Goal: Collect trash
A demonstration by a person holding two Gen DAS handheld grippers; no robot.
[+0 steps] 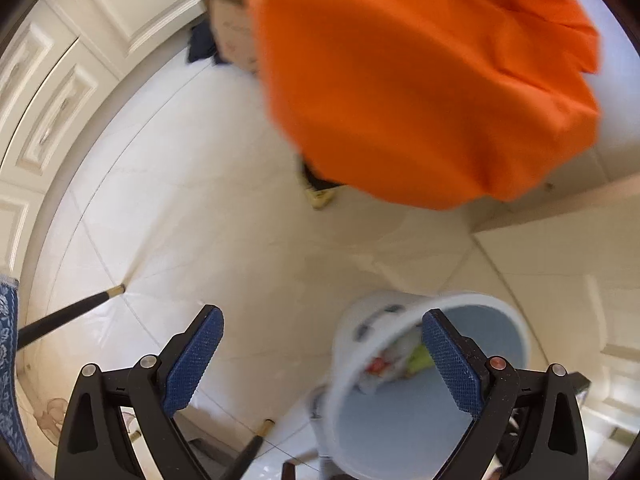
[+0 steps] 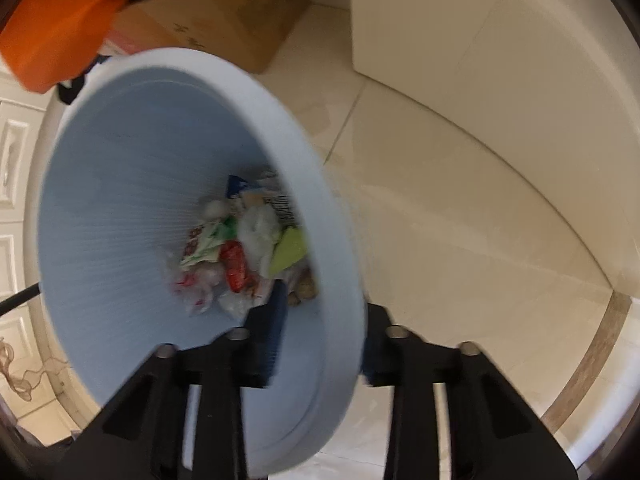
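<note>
A pale blue trash bin (image 2: 120, 200) fills the left half of the right wrist view, tilted, with its mouth toward the camera. Mixed trash (image 2: 240, 248) lies at its bottom: white tissue, red and green wrappers. My right gripper (image 2: 324, 340) is shut on the bin's rim, one finger inside and one outside the wall. The left wrist view shows the same bin (image 1: 484, 304) low on the right, with trash (image 1: 384, 364) inside. My left gripper (image 1: 322, 314) hangs open over the floor with nothing between its blue pads (image 1: 192, 360); its right finger overlaps the bin's mouth.
A person's orange garment (image 1: 420, 80) looms above. A cardboard box (image 2: 224, 12) stands on the cream tiled floor (image 1: 200, 200) behind the bin. White panelled cabinet doors (image 1: 60, 80) curve along the left. Black furniture legs with gold tips (image 1: 72, 312) cross the lower left.
</note>
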